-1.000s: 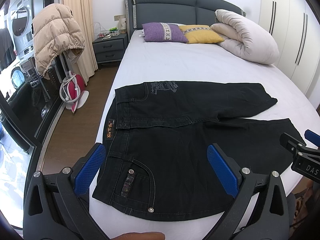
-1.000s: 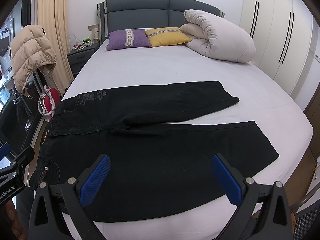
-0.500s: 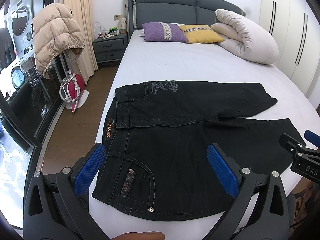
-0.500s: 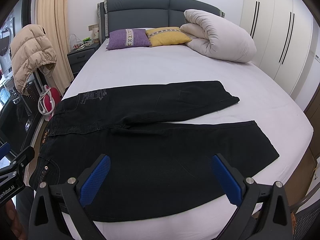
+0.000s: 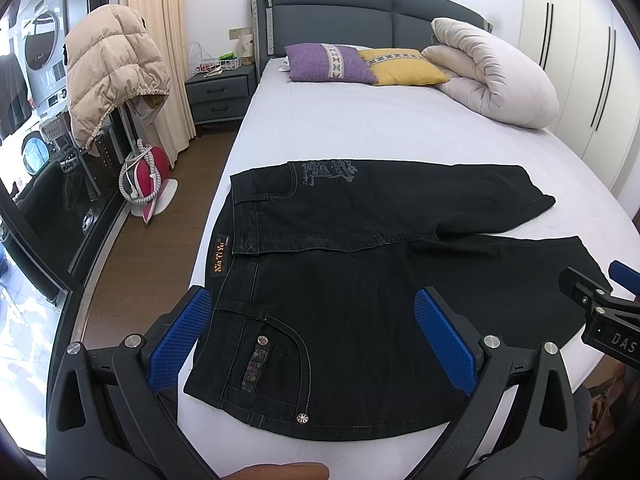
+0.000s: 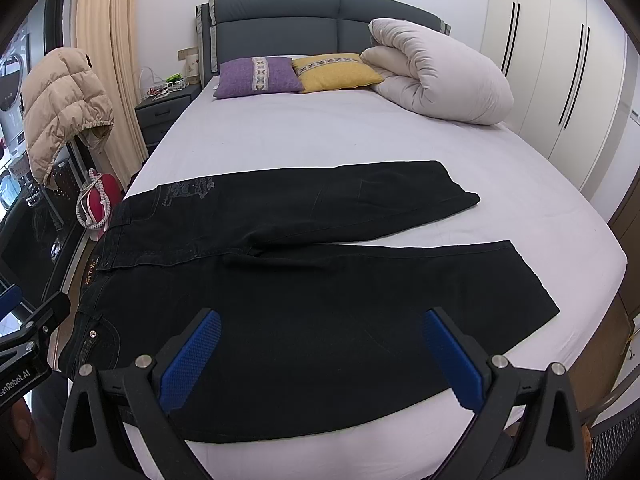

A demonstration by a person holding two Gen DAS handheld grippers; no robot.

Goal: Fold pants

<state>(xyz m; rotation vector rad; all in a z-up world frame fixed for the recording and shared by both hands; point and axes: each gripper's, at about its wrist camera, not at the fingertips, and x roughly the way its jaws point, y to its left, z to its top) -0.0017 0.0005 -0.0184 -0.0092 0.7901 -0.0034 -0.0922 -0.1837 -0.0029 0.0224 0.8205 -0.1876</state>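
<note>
1. I see the black pants (image 5: 360,280) lying flat on the bed (image 5: 360,132), waistband toward the bed's left edge, both legs running to the right and split apart in a V.
2. My left gripper (image 5: 312,340) hovers over the waist end near the back pocket; its blue fingers (image 5: 180,340) are spread wide, holding nothing.
3. My right gripper (image 6: 320,360) hovers over the near leg; its fingers (image 6: 452,364) are likewise spread wide, gripping nothing. In the left wrist view the right gripper shows at the right edge, above the near leg's hem.
4. At the head of the bed: a purple pillow (image 5: 328,62), a yellow pillow (image 5: 400,66) and a rolled duvet (image 5: 492,76).
5. A beige puffer jacket (image 5: 112,68) hangs left of the bed; a nightstand (image 5: 220,92) stands beside the headboard.
</note>
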